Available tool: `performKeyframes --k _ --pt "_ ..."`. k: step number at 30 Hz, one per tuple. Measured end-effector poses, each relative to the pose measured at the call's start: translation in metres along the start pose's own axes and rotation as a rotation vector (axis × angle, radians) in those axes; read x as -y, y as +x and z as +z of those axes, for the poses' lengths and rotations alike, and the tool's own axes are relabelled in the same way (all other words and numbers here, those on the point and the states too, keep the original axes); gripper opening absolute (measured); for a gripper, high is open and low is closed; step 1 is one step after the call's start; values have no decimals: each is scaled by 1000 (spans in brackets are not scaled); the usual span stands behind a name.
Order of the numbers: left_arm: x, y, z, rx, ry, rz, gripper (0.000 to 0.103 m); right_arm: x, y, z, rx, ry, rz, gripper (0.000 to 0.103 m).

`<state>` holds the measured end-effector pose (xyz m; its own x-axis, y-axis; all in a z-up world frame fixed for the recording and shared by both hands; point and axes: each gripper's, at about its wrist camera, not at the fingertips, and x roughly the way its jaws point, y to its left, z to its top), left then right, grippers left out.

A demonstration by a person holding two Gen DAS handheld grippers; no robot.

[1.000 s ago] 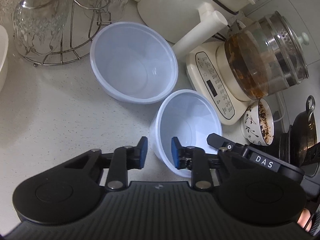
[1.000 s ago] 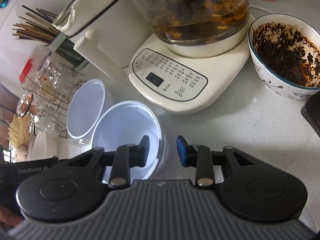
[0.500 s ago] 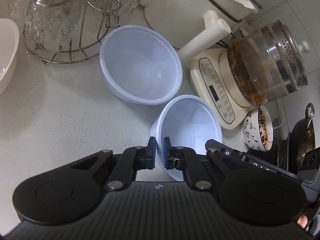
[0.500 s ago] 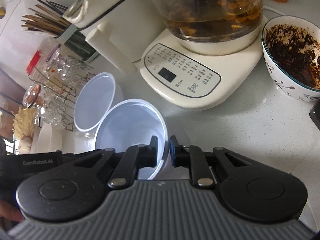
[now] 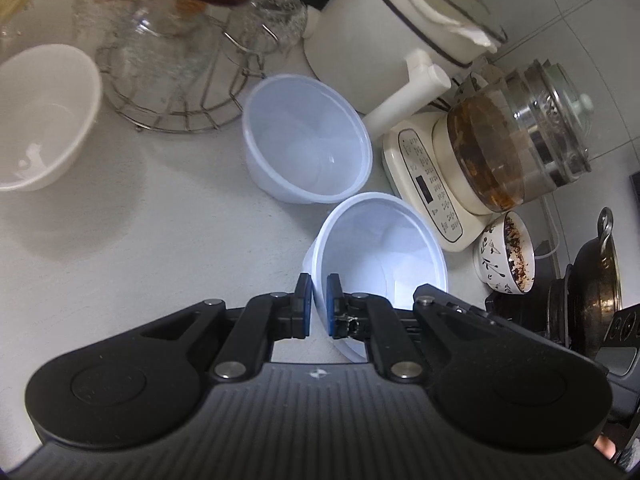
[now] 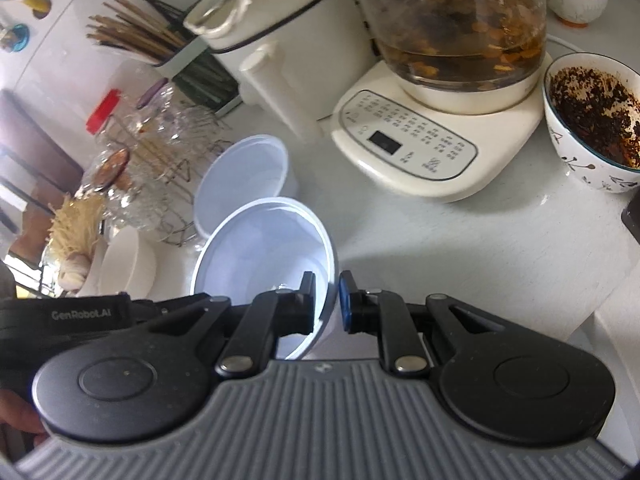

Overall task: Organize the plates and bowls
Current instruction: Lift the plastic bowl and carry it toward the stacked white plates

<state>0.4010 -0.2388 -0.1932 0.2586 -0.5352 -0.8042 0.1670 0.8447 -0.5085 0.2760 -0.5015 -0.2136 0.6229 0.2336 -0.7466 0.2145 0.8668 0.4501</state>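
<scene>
Here your left gripper (image 5: 319,305) has its blue-padded jaws pinched on the near-left rim of the nearer translucent white plastic bowl (image 5: 384,248), one pad outside the wall and one inside. Your right gripper (image 6: 326,300) clamps the same bowl (image 6: 256,256) on its right-hand wall, again with a pad on either side, so both tools have hold of one bowl, each nearly shut around the thin plastic. That bowl tips toward you in both views; whether it is clear of the pale speckled countertop (image 5: 120,240) you cannot tell from these pictures. A second translucent white plastic bowl (image 5: 304,144) sits just beyond it, close against its far rim, on the counter in front of a wire rack of cut-glass cups (image 5: 172,60). To the left of the rack stands a cream ceramic bowl (image 5: 44,116). To the right of the held bowl lies a cream kettle base with a glass pot of brown tea (image 5: 516,148), and beside that a white patterned bowl with dark residue (image 5: 508,258). A white appliance with a handle (image 5: 384,36) stands behind.
</scene>
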Motion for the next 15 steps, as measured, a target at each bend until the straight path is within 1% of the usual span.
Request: performKeyframes --k 3,4,7,15 --pt "-6 -15 -2 20 7 8 9 -11 -3 -6 5 -14 14 15" --pt "-8 -20 -3 23 10 13 9 -14 -3 -7 -7 -30 43 15" --pt "-18 -36 -6 34 15 31 9 -28 -2 -12 -3 -36 55 15" --pt "-59 -83 -17 76 -37 50 9 -79 -6 -28 16 -116 94 15"
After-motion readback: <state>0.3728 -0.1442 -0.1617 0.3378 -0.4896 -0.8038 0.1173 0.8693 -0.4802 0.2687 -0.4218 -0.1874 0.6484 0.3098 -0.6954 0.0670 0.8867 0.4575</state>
